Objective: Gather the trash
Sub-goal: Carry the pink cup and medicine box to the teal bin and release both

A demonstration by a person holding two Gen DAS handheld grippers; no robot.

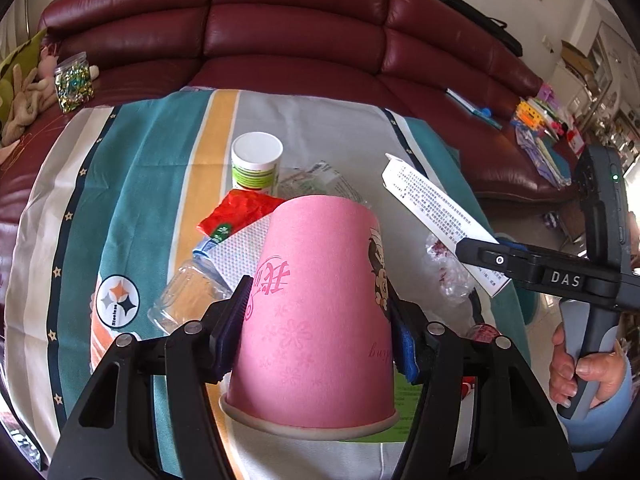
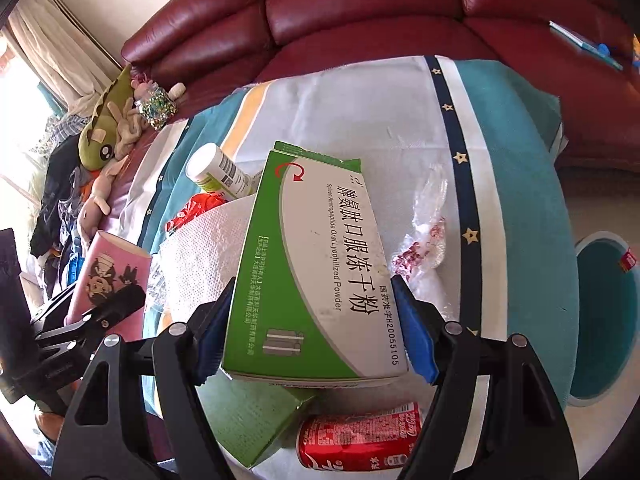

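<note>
The left hand-held gripper (image 1: 320, 320) has its two blue pads pressed on both sides of a pink paper cup (image 1: 316, 312), which is upside down, with the rim toward the camera; the jaws stand about half open around it. The cup is lifted above the striped cloth (image 1: 132, 184) that covers the surface. The right hand-held gripper (image 2: 312, 328) holds a green and white medicine box (image 2: 316, 264) between its pads, one end flap open; the jaws are closing a little on it, and the box is also above the cloth. A hand (image 1: 580, 364) grips the handle of this gripper.

Still lying on the cloth are a white-capped tube (image 1: 256, 168), a red wrapper (image 1: 240, 212), a white paper towel (image 2: 204, 248), an empty clear bottle (image 1: 184, 296), a crumpled clear plastic bag (image 2: 424, 236), a green carton (image 2: 256, 420) and, just beside it, a red soda can (image 2: 360, 436) on its side. A dark red sofa (image 1: 292, 24) stands behind the surface. On the floor to the right I see a teal round bin (image 2: 604, 320)
</note>
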